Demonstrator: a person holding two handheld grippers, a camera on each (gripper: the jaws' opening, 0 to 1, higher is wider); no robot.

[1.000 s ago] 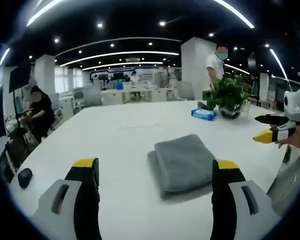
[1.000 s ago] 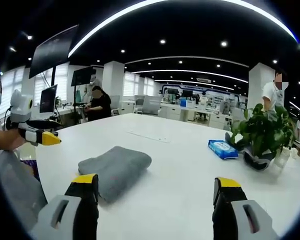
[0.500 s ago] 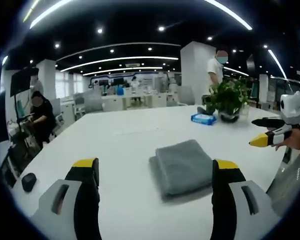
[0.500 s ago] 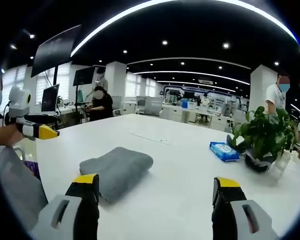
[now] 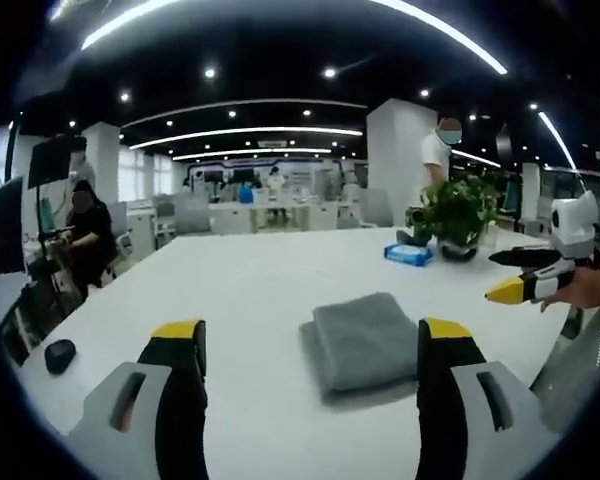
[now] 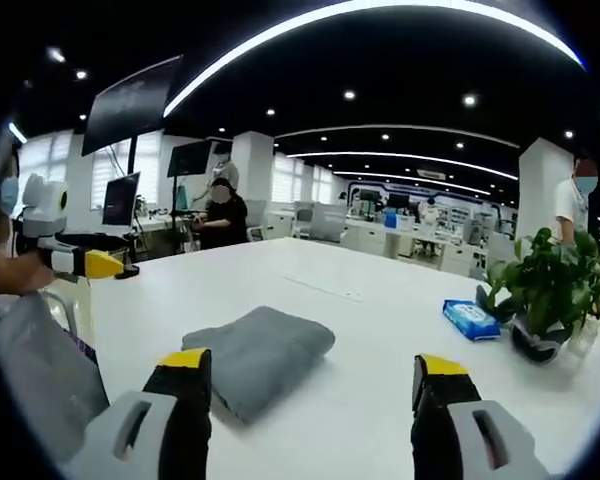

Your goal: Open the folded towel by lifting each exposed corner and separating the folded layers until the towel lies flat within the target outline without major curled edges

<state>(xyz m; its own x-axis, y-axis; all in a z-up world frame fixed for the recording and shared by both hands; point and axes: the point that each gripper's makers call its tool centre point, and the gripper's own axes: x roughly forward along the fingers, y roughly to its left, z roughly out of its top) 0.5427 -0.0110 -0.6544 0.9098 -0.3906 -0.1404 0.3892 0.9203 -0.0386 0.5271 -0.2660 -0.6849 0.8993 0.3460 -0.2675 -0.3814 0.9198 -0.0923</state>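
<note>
Holding both hand-held grippers spread and empty, left (image 5: 305, 345) and right (image 6: 312, 375), you are facing the towel (image 5: 365, 338) lying folded on the bench (image 5: 230, 290), untouched. Aim low for one exposed corner, pinching only the top layer. Plant (image 5: 458, 210) and blue pack (image 5: 408, 254) are sitting well apart, blocking nothing.
</note>
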